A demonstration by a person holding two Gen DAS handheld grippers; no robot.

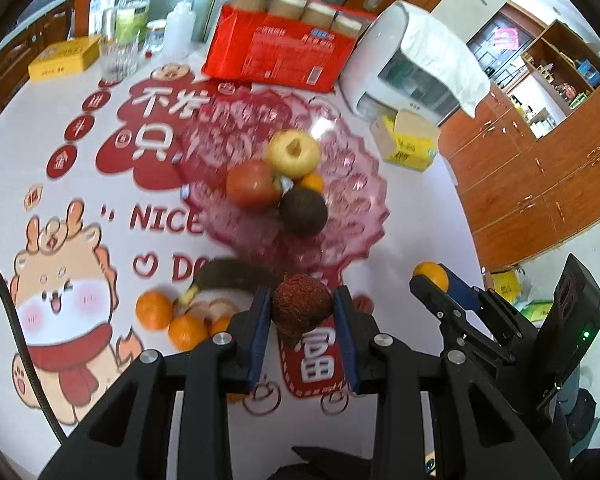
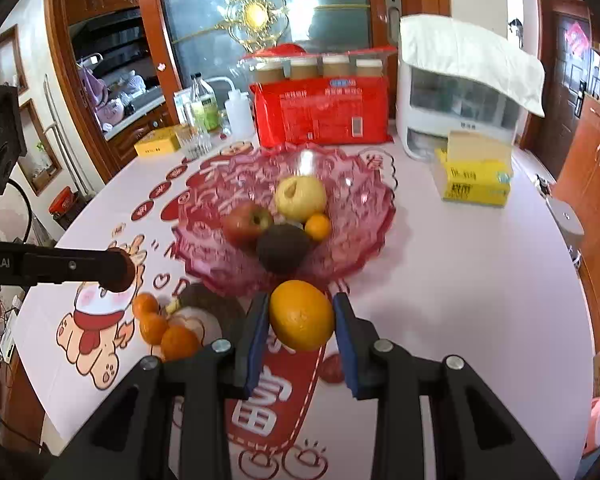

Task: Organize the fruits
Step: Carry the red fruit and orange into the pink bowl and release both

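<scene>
In the left wrist view, we hold a rough red lychee (image 1: 301, 305) in the left gripper (image 1: 302, 312); it sits squarely between the two blue-padded fingers (image 1: 260, 332), both pads pressed against its sides, low in the centre of the frame. Above it lies the pink glass bowl (image 1: 352, 216), with a yellow apple (image 1: 294, 151), a red apple (image 1: 252, 184), a dark avocado (image 1: 303, 211) and a small tangerine (image 1: 314, 182) clustered inside. At lower left on the counter (image 1: 80, 208), a dark banana (image 1: 236, 276) lies beside several loose tangerines (image 1: 154, 310).

In the right wrist view, we grip an orange (image 2: 302, 314) in the right gripper (image 2: 302, 320); the fruit fills the gap between the fingers (image 2: 346, 344), touching both pads, just below the near rim of the bowl. That gripper also appears at the right edge of the left view, the orange at its tip.
</scene>
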